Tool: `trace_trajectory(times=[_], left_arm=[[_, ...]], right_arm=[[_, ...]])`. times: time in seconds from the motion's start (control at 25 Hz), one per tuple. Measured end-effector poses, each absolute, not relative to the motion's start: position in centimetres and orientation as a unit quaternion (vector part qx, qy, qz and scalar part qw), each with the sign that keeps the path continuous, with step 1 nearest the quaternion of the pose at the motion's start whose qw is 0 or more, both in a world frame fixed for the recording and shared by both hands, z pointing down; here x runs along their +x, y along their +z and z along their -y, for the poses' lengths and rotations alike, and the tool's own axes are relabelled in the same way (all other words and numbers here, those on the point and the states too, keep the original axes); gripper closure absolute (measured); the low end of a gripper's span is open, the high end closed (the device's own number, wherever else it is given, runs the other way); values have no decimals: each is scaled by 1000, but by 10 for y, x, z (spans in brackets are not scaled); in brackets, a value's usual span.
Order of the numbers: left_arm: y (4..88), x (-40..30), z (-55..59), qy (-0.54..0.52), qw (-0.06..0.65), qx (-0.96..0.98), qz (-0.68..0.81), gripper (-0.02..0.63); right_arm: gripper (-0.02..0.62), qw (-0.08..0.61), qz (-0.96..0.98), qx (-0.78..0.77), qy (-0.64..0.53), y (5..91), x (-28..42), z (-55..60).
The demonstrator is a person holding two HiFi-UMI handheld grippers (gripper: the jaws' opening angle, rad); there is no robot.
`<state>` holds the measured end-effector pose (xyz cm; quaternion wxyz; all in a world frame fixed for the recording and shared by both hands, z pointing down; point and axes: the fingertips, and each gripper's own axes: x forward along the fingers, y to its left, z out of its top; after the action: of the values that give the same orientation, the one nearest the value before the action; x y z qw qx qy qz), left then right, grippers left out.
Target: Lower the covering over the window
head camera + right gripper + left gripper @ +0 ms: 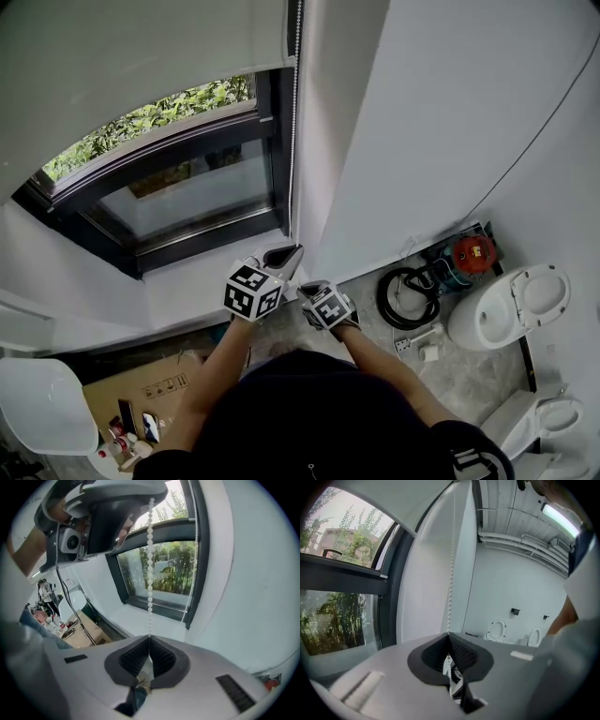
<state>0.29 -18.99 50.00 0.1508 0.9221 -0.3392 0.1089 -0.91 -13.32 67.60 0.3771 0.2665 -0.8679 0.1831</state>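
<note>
The left claw (pixel 449 638) is clenching the bead chain (pixel 451 569), and the right claw (pixel 149 638) is clenching it just below. The chain is running straight up from both claws, along the right edge of the window (pixel 178 192), to the roller blind (pixel 141 47), which is covering only the top. Any pull likely goes down along it.

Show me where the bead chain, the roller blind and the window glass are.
bead chain (pixel 294 141), head view: midway along its hanging length.
roller blind (pixel 141 47), head view: middle of its pale fabric.
window glass (pixel 187 195), head view: centre of the lower pane.
</note>
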Motion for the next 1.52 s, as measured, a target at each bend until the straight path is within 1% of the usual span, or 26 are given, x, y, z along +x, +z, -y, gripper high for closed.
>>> trace_trajectory(times=[0.32,0.48,0.52,0.6,0.64,0.88,1.0,1.16,1.28,1.4,1.44,1.52], left_arm=[[501,-1,194,101,154,920,345,594],[501,-3,196,99,152,920,348,594],[501,-4,196,98,152,919,349,594],[501,-7,198,97,153,919,351,594],[501,-8,199,96,153,919,351,594],[502,-9,202,93,154,919,352,594],[502,-9,202,90,154,919,351,594],[502,-7,202,90,154,920,350,594],[502,-6,203,90,154,920,349,594],[502,-4,202,89,154,920,348,594],[502,-4,201,89,154,920,348,594],[502,-3,201,89,154,920,348,594]], right_arm=[[581,381,861,286,179,676,-1,142],[578,349,870,264,226,661,-2,142],[563,337,874,255,238,655,-2,143],[445,313,885,241,248,635,-1,148],[435,298,892,238,244,621,-1,152],[436,165,933,281,156,499,2,184],[436,118,946,279,113,441,-3,188],[447,85,954,280,67,391,-16,194],[480,70,953,291,49,372,-22,207],[495,58,953,296,40,358,-26,215],[504,54,952,298,35,352,-27,217],[550,46,951,304,25,341,-27,220]])
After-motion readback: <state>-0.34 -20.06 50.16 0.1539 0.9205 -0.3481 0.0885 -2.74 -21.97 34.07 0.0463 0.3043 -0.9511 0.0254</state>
